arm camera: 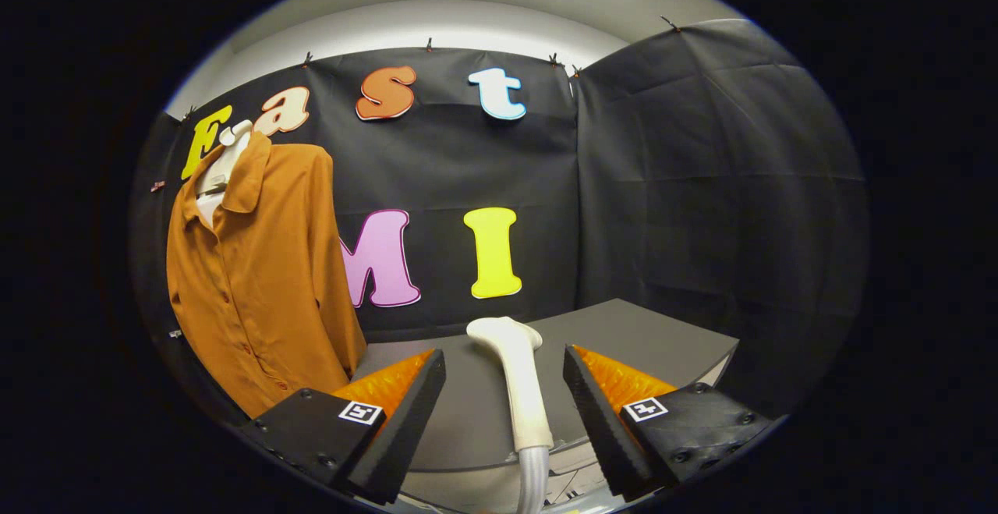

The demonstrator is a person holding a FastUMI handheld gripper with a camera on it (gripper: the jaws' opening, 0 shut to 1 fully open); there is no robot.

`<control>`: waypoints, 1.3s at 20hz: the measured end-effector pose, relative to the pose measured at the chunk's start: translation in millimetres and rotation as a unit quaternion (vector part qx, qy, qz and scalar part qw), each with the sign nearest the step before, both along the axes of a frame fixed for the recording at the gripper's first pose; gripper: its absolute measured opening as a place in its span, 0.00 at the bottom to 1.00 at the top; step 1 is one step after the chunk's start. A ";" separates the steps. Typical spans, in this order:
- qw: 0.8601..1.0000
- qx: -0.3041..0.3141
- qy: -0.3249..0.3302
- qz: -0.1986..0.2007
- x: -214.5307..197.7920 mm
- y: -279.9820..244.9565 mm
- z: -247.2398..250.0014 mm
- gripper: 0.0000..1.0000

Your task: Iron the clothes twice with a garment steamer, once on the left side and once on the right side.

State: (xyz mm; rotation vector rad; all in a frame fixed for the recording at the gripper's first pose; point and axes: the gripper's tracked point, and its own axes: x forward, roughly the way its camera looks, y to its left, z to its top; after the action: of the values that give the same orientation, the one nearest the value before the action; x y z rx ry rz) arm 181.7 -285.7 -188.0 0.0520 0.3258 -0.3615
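Observation:
An orange-brown shirt (261, 272) hangs on a white mannequin form (226, 157) at the left, in front of the black cloth wall. The cream garment steamer (518, 377) stands upright on the grey table (663, 342), its head turned toward the shirt and its pale hose (534, 479) running down below. My gripper (504, 370) is open, and the steamer's handle stands between the two black and orange fingers (409, 401) with a gap on each side. Neither finger touches it.
Black cloth walls close the booth behind and to the right. The grey table's edge (721, 358) falls off at the right. The shirt's hem hangs just beyond my left finger.

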 end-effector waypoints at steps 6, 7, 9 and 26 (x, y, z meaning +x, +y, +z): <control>0.997 0.037 0.070 0.004 28.5 -24.9 -58.9 0.96; 0.995 0.043 0.087 0.001 29.3 -28.7 -70.1 0.96; 0.992 0.049 0.119 -0.003 30.0 -34.7 -86.2 0.97; 0.984 0.092 0.145 0.040 27.7 -31.8 -105.7 0.34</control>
State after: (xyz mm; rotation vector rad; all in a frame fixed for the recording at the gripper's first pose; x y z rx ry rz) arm 209.4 -317.5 -293.7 0.1680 0.6476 -0.2577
